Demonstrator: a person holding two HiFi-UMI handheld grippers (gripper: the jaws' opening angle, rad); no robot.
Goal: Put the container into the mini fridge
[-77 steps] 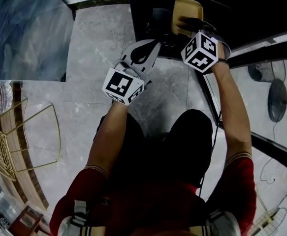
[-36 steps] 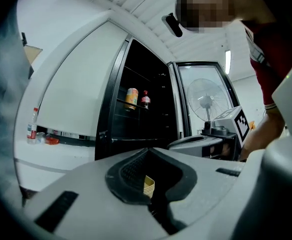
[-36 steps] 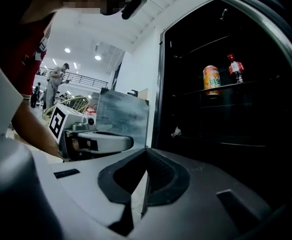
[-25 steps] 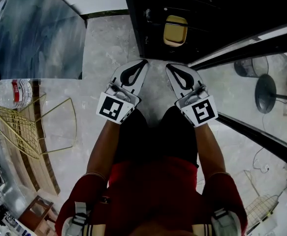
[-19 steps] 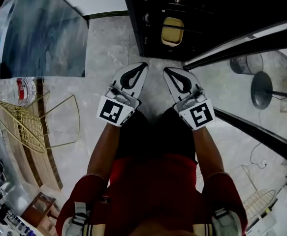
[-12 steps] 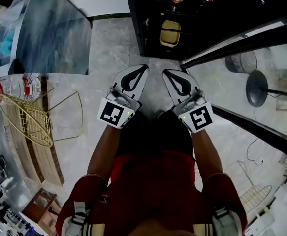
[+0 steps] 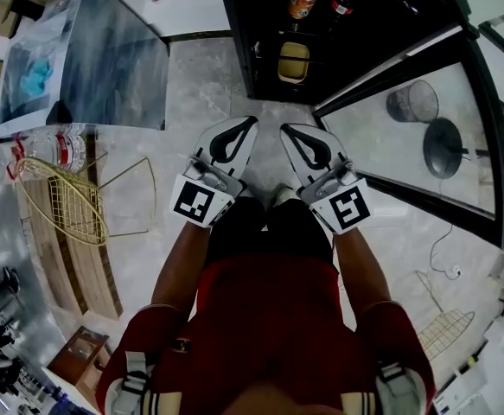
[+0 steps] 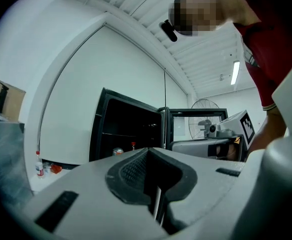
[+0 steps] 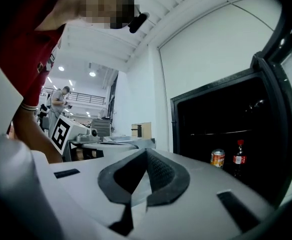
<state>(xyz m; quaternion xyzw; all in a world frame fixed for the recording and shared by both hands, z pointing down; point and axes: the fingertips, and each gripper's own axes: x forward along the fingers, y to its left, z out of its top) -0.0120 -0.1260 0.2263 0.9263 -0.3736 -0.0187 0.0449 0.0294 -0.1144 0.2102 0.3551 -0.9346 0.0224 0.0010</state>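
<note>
Both arms have come back from the mini fridge (image 7: 245, 59) since three seconds ago, when the right one was reaching in at the container; the person has also straightened up, so more of the cabinet shows, with a drinks can (image 7: 302, 1) and a small bottle (image 7: 344, 0) on the level above. The left hand-held gripper (image 7: 248, 124) and the right hand-held gripper (image 7: 288, 131) hang side by side close to the person's body, over the marble floor (image 7: 191, 76); each has its jaws closed together with nothing between them; the yellow container (image 7: 294, 61) sits alone on a shelf inside the fridge, well apart from both. To my eye the placing is done; what could spoil it is the glass door (image 7: 407, 119), which stands wide open just beside the right arm. A careless swing could knock it; and if the container sits too near the shelf's front edge, which I cannot judge from here, shutting the door might push or tip it.
</note>
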